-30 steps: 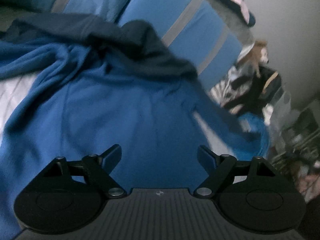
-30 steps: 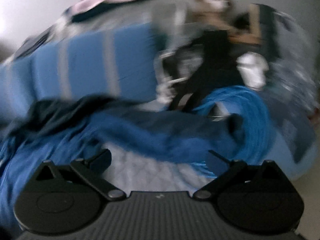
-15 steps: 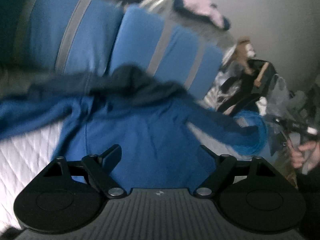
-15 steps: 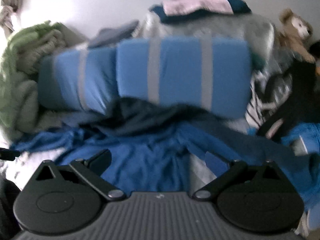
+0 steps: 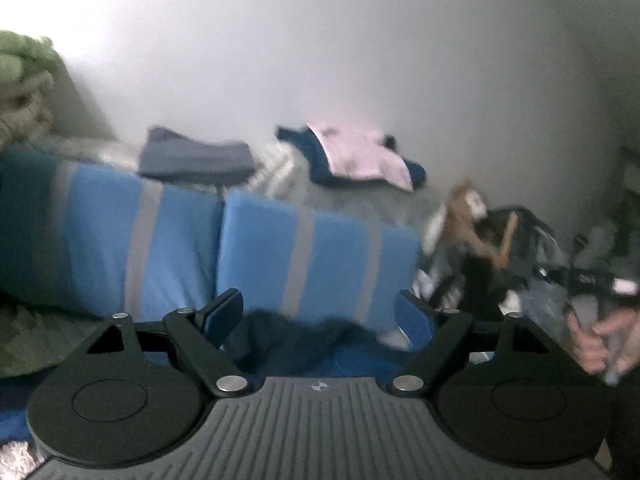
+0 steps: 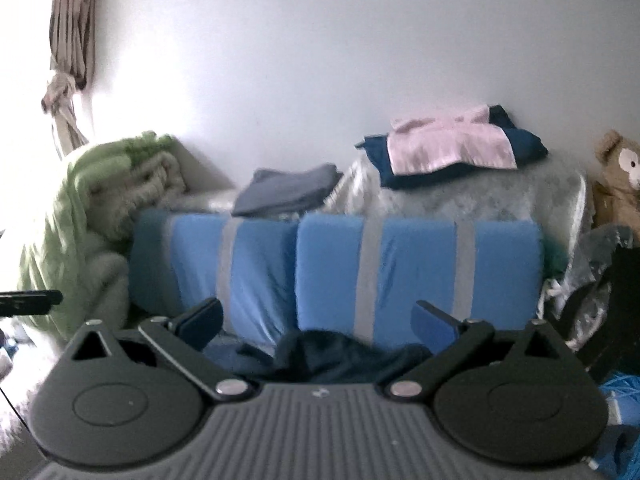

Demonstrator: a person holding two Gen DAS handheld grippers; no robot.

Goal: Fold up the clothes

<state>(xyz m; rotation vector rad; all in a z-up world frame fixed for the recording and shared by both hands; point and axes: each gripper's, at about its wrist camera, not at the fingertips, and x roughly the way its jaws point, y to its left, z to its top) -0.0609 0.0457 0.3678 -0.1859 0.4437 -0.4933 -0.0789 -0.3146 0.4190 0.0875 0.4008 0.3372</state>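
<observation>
Both views now look level across the bed toward the wall, where a second ago they looked down on the spread blue garment; both tongs have risen and tipped up away from it. The left tongs [image 5: 318, 314] stand released, nothing between the jaws. The right tongs [image 6: 316, 320] likewise gape wide and empty. The garment [image 5: 304, 340] lies on the bed just below and ahead of the tongs, only its dark hood and a strip of blue showing above each housing. Judgement: no fold is in hand; the garment appears unfolded, and the tongs must come down again to take an edge or sleeve. Surroundings: two blue pillows [image 6: 416, 264] stand along the head of the bed directly behind the garment, limiting room to fold that way. Folded clothes [image 6: 452, 144] sit on a grey heap behind them. A green blanket [image 6: 96, 208] is piled at the left corner, a toy bear [image 6: 618, 176] at the right. A hand [image 5: 592, 340] shows at the right edge of the left view.
</observation>
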